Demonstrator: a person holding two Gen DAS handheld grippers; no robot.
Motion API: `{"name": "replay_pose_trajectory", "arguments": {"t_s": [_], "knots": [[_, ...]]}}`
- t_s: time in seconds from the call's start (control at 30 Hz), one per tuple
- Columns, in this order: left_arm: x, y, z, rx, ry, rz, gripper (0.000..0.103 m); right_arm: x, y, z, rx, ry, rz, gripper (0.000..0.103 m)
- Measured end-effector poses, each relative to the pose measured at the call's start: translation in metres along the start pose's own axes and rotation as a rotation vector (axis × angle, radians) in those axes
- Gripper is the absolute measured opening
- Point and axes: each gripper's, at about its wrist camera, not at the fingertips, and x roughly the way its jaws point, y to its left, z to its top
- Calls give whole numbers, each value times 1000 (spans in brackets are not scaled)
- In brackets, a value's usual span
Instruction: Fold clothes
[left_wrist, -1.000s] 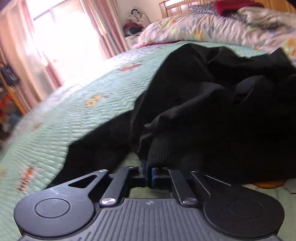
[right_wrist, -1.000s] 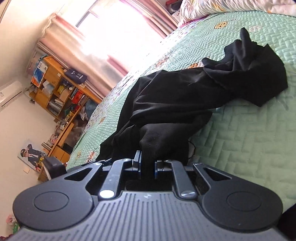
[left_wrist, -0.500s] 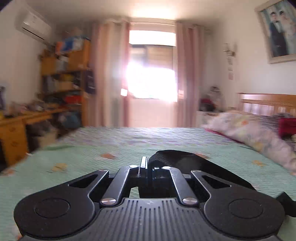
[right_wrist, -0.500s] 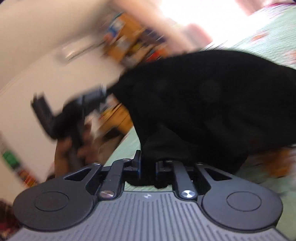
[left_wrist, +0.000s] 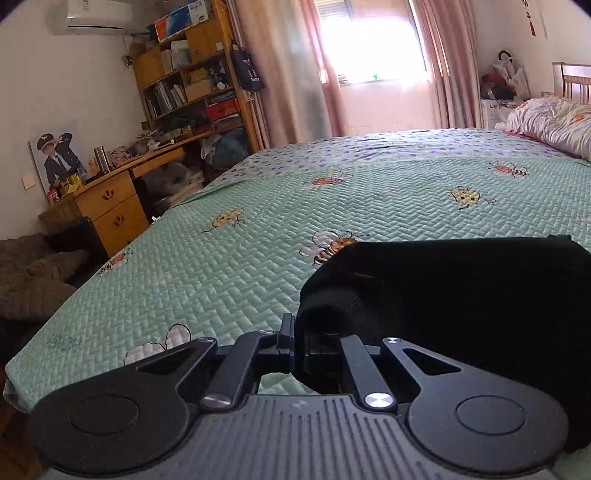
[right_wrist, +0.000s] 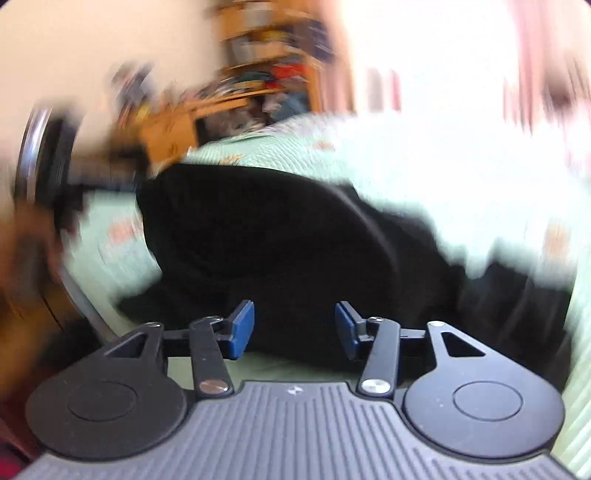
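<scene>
A black garment (left_wrist: 461, 295) lies on the green quilted bedspread (left_wrist: 258, 258). My left gripper (left_wrist: 299, 334) is shut on its ribbed edge, which bunches up just right of the closed fingertips and trails off to the right. The right wrist view is blurred by motion. There my right gripper (right_wrist: 294, 328) has its jaws opening, blue pads (right_wrist: 242, 328) well apart. The black garment (right_wrist: 277, 240) spreads just beyond and under them, and no pad presses on it.
The bed's corner and left edge (left_wrist: 44, 332) are near my left gripper. Beyond them are a wooden desk (left_wrist: 110, 199), bookshelves (left_wrist: 192, 85) and brown bedding (left_wrist: 33, 280) on the floor. A pillow (left_wrist: 554, 122) lies at the far right. A blurred dark shape (right_wrist: 48, 166) crosses the right view's left edge.
My left gripper has swung away from the heap with the black garment's edge still in it, now facing the window and shelves. My right gripper, shut on the cloth before, has parted its jaws.
</scene>
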Motion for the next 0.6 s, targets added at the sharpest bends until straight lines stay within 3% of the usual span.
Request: {"name": "replay_pose_trajectory", "arguments": {"t_s": [0.07,0.13,0.27,0.37,0.4,0.47,0.57,0.6], "knots": [[6,3,-2,1,47,-9,5,14,30,-8,-304,3,-25,66],[13,7,-5,-5,94,-23,5,32,57,-16,-575,23,-26,67],[17,15,-11,-18,155,-60,5,70,83,-24,-777,90,55,67],[17,22,-16,-40,201,-88,6,91,96,-15,-827,98,82,62],[17,26,-16,-49,214,-93,6,96,101,-10,-809,105,91,41],[19,31,-15,-66,226,-102,9,96,103,-5,-735,106,98,9],[18,33,-5,-53,211,-81,23,97,87,21,-586,14,38,8],[18,31,-1,-43,209,-60,38,91,73,34,-480,-22,29,5]]}}
